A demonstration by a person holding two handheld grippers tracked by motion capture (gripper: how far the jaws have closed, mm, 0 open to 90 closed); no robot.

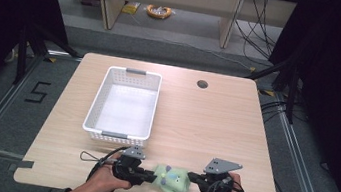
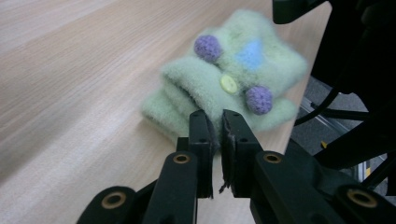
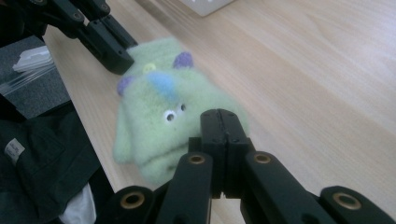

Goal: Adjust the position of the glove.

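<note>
Pale wood tabletop fills my screen, with dark curtains and a grey floor around it. Nearest me, at the near edge, I have the green plush toy lying between my two tools. My left hand-held gripper sits on the toy's left side; in the left gripper view its jaws are nearly together and pinch a fold of green fleece at the toy's edge. My right hand-held gripper comes in from the right; in the right gripper view its jaws are pressed tight together, and I cannot tell whether they hold any fleece, though the tips lie against the toy's near side.

Farther off, left of centre, the white basket stands with nothing in it that I can see, well apart from the toy.

I judge the work barely begun: the toy is grasped on at least one side but rests on the tabletop. If the basket is its destination, lifting, carrying it far-left and releasing it all remain.
</note>
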